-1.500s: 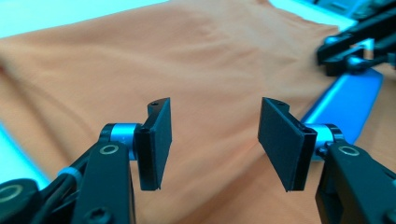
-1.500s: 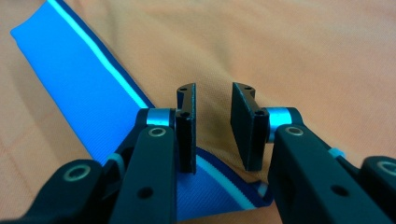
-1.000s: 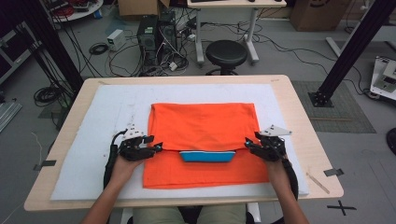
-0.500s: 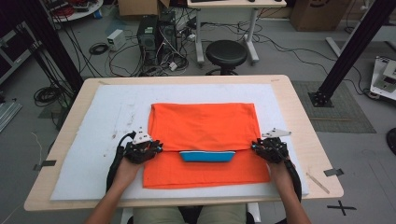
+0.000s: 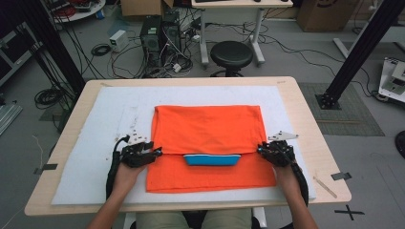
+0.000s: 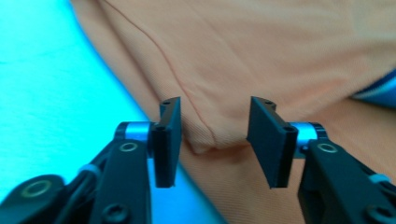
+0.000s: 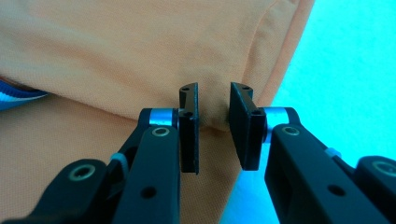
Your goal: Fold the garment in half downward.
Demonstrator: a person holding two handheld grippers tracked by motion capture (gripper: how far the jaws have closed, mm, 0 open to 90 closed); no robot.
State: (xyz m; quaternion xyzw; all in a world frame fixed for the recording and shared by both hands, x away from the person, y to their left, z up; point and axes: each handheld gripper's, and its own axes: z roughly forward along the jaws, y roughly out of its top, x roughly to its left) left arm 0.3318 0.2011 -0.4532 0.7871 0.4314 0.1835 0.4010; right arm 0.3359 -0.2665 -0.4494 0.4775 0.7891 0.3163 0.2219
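Lying on a white mat [image 5: 95, 138] covering the wooden surface [image 5: 315, 138], amid cables and a stool [image 5: 231, 55]: orange shirt [image 5: 205, 129], folded, hiding most of a blue collar [image 5: 212, 160]. Flanking the fold's ends: left hand-held gripper [image 6: 215, 135] gaping wide; right hand-held gripper [image 7: 214, 126] parted narrowly, nothing clamped.

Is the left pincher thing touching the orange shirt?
Cannot tell. In the left gripper view the left gripper stands open with the orange shirt's folded corner between its jaws, but the angle hides whether either pad meets the cloth.
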